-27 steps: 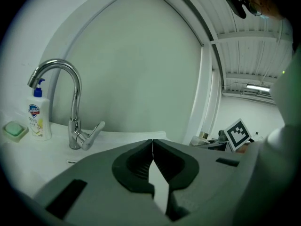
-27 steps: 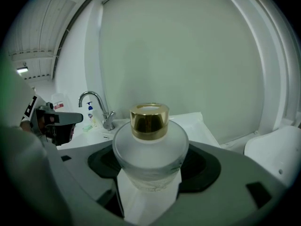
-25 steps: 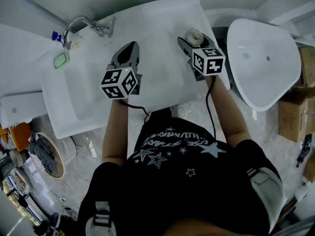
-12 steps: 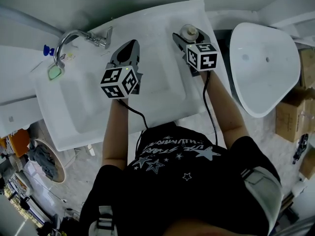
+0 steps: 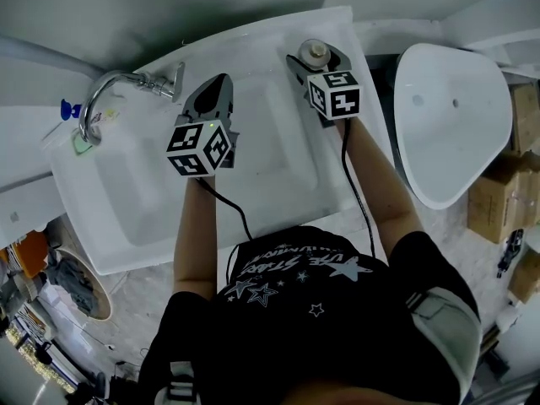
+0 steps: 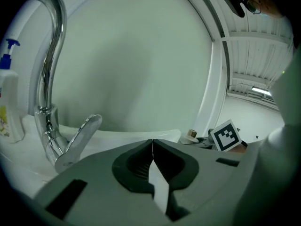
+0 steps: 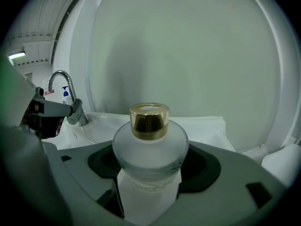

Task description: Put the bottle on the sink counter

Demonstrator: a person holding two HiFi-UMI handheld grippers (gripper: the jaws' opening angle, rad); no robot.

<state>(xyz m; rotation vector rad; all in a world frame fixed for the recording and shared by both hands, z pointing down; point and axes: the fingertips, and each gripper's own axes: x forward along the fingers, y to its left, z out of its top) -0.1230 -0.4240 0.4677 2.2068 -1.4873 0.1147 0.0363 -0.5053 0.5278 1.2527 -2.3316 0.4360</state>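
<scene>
Pinches gold-capped bottle (image 7: 149,142) in right gripper (image 7: 149,171) at sink counter (image 5: 257,47) corner | holds left gripper (image 6: 153,149) pressed together.

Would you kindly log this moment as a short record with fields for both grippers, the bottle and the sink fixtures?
right gripper: shut on the bottle, jaws on its frosted body
bottle: upright, gold cap, over the back right corner of the sink; whether it rests there, cannot tell
left gripper: shut, empty, over the sink
faucet: chrome, at the sink's back left
pump dispenser: blue-topped, left of the faucet
task status: bottle not yet released
</scene>
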